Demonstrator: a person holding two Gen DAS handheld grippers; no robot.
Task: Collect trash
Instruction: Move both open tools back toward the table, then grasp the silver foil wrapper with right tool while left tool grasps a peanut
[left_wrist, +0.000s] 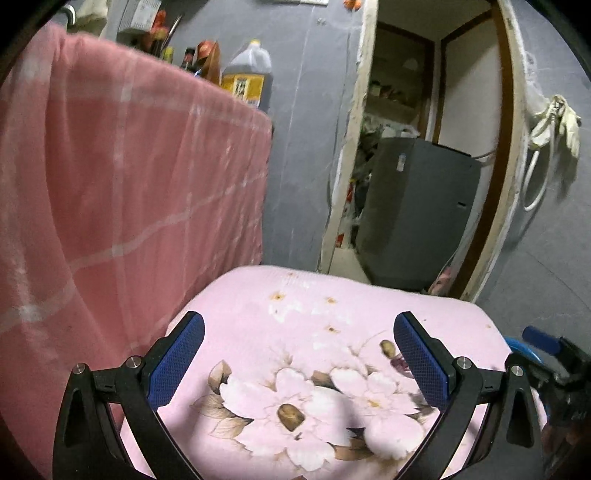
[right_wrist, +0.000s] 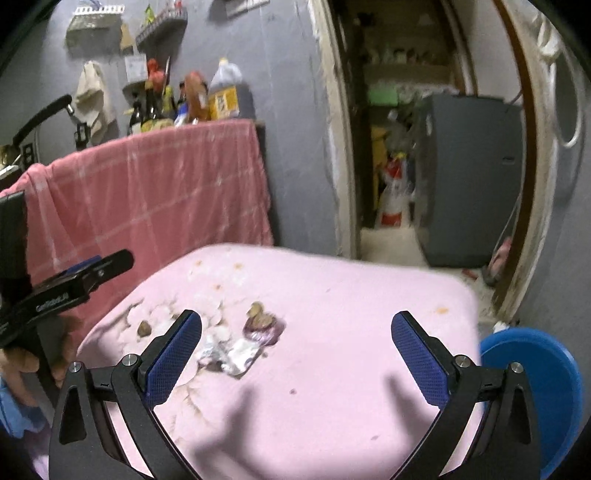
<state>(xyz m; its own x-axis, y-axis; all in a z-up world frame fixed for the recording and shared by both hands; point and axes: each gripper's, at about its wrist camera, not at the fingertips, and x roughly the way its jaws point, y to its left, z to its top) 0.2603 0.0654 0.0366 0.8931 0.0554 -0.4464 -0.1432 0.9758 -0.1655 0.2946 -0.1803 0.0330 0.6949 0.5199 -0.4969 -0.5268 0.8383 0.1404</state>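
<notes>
Both hand-held grippers (left_wrist: 299, 354) (right_wrist: 295, 354) gape; crumpled wrapper (right_wrist: 236, 354) untouched

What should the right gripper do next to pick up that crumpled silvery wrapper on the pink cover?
Probably ease the right gripper forward and a little left, until the crumpled wrapper sits between its jaws. The jaws stand wide open and empty, and the wrapper lies on the pink floral cover just inside the left one. The blue bin is right beside it.
</notes>
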